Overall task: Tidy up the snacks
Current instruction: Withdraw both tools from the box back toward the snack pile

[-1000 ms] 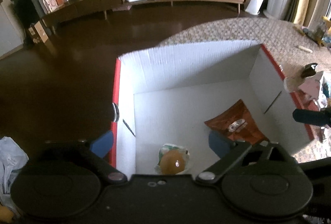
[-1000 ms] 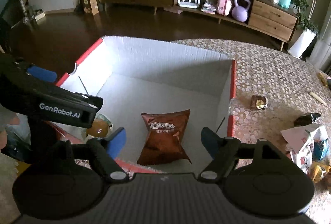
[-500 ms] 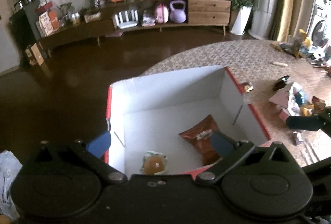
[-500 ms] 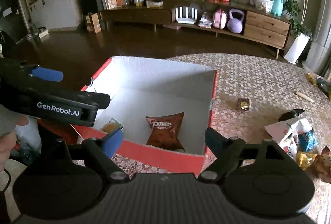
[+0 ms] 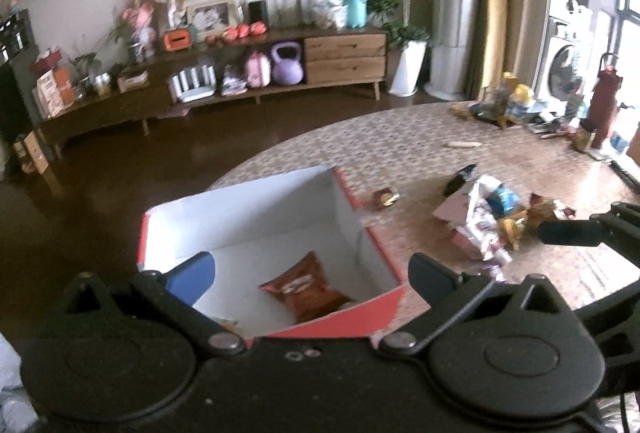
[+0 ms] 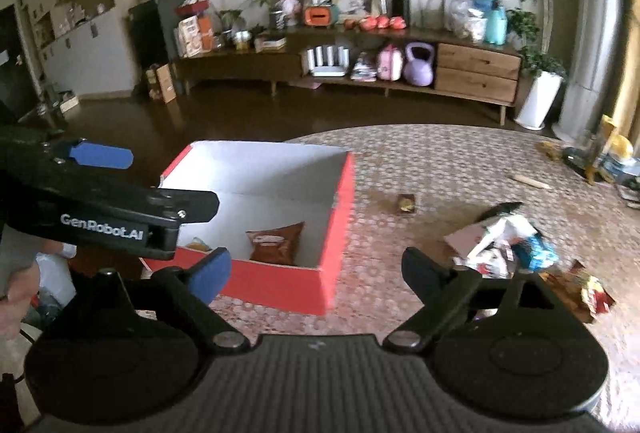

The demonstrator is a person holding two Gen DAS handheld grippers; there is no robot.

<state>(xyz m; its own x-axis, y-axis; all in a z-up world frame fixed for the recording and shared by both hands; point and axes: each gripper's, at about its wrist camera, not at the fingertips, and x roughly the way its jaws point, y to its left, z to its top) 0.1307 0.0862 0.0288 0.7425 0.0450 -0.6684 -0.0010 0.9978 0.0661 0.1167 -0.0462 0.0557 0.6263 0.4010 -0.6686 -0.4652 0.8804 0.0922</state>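
Near the table's left edge stands the red box (image 6: 336,233), holding the brown snack bag (image 6: 276,243). Both claws, left gripper (image 5: 310,269) and right gripper (image 6: 316,269), are spread and empty, the right's jaws having just widened, probably for the wrapper pile (image 6: 508,241) toward the table's right.

Your left gripper's black body hides most of the orange-topped wrapped snack (image 5: 224,322) at the red-and-white cardboard box's (image 5: 376,307) seven o'clock corner; the heap of crumpled wrappers (image 5: 492,221) at three o'clock blurs.
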